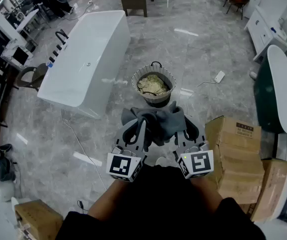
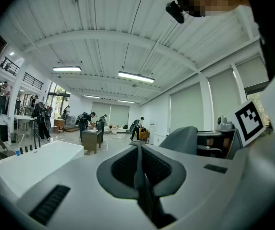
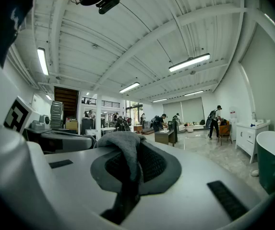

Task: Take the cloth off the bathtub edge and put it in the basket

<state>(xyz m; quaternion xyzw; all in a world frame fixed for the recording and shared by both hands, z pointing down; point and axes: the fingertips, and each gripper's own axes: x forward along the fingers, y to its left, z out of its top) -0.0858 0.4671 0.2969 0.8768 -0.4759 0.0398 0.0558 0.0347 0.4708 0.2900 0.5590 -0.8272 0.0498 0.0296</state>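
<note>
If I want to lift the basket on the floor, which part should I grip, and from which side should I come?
Grip the dark handle that arches over the far rim of the basket. Come from above, jaws across the loop: it looks thin and stands clear of the rim, while the round wall seems too wide for jaws.

The cloth [image 1: 159, 120] hangs nearest me, the basket [image 1: 133, 81] beyond it at twelve o'clock, the bathtub [image 1: 85, 59] at ten, cardboard boxes [image 1: 236, 154] at three.
</note>
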